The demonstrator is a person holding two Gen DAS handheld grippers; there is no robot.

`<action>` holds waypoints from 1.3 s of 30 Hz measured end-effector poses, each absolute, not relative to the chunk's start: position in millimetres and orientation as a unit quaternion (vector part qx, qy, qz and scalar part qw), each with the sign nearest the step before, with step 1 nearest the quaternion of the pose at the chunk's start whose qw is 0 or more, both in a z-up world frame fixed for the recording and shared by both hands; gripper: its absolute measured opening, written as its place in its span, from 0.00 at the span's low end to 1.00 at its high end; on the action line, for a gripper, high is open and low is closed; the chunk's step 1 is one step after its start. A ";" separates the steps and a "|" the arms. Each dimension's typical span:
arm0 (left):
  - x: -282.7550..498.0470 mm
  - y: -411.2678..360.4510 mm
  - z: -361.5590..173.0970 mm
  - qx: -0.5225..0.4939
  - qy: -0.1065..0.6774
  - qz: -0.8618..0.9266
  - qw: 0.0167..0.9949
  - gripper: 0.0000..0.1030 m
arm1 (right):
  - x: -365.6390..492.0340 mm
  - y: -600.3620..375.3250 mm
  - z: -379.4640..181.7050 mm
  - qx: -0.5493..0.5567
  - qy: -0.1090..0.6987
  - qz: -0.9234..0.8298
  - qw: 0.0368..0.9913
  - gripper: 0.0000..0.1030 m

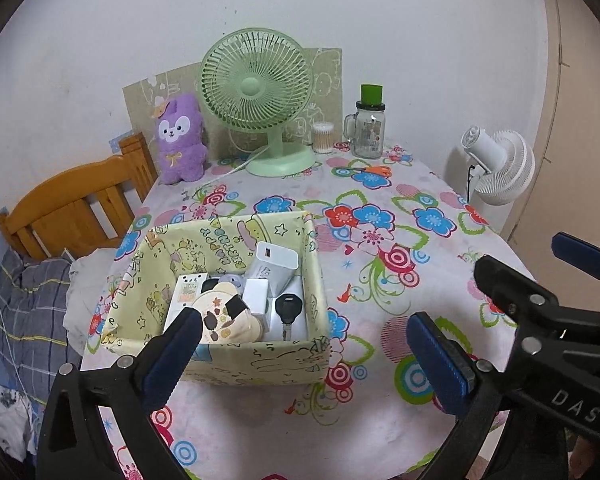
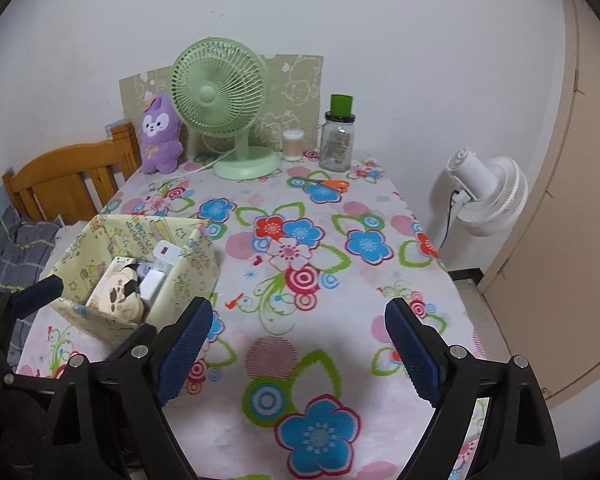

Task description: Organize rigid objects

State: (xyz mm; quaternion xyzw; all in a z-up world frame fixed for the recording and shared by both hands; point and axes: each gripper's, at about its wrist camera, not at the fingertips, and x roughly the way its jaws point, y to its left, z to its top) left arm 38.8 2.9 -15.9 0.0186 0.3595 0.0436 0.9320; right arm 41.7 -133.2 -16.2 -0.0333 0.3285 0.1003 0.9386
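Note:
A pale yellow cartoon-print fabric box [image 1: 256, 360] sits on the flowered tablecloth, left of centre; it also shows in the right wrist view [image 2: 192, 276]. Inside lie a white power bank [image 1: 278, 258], a white charger cube [image 1: 256, 294], a black car key [image 1: 288, 308], a round cat-print item [image 1: 224, 320] and a white card [image 1: 186, 292]. My left gripper [image 1: 304, 356] is open and empty, just in front of the box. My right gripper [image 2: 300, 352] is open and empty over bare cloth, right of the box; its fingers [image 1: 580, 252] show in the left wrist view.
At the table's back stand a green desk fan [image 1: 260, 96], a purple plush [image 1: 180, 136], a cotton-swab jar [image 1: 323, 136] and a glass mug jar with green lid [image 1: 368, 128]. Orange scissors [image 1: 370, 170] lie near them. A wooden bed frame [image 1: 80, 208] is left; a white fan [image 1: 500, 168] right.

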 end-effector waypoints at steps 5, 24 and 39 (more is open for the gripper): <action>35.2 -2.0 -10.9 0.018 0.352 0.041 0.935 1.00 | 38.8 -150.9 -13.5 -0.024 0.321 0.089 0.943 0.88; 12.4 -9.1 10.2 0.023 0.312 0.039 0.949 1.00 | 9.1 -188.7 4.3 -0.001 0.275 0.061 0.960 0.92; 4.9 -11.6 9.5 0.027 0.306 0.036 0.951 1.00 | 3.1 -184.8 -1.9 0.001 0.279 0.067 0.958 0.92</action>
